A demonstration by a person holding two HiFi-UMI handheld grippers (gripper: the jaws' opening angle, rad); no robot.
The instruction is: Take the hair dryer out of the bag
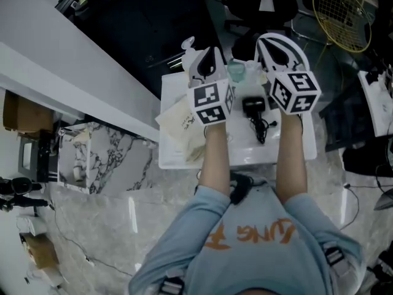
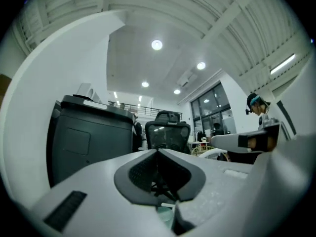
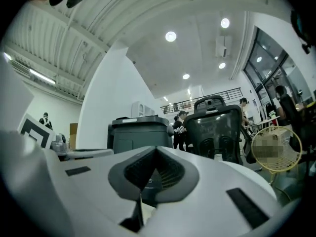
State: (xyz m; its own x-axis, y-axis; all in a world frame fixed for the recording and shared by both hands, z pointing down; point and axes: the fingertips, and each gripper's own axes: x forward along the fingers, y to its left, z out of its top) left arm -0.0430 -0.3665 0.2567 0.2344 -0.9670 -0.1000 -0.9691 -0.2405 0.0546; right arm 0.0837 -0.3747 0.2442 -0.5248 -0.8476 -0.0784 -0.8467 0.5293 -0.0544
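Note:
The black hair dryer [image 1: 253, 105] lies on the small white table [image 1: 295, 149], its cord [image 1: 263, 128] coiled just in front of it. A flat cream bag [image 1: 183, 125] rests on the table's left part, apart from the dryer. Both grippers are raised high above the table and point level into the room. My left gripper [image 1: 206, 59] [image 2: 158, 152] is shut and I see nothing between its pads. My right gripper [image 1: 275, 45] [image 3: 157, 149] is shut too and holds nothing. A pale green see-through item [image 1: 236, 72] sits at the table's far edge between the two grippers.
A dark bin [image 2: 91, 142] and a black mesh office chair [image 2: 168, 130] stand ahead. A racket [image 1: 341, 17] lies at the far right. A marble-patterned box [image 1: 92, 152] and cardboard boxes [image 1: 18, 112] stand to the left. People [image 3: 178, 127] stand far off.

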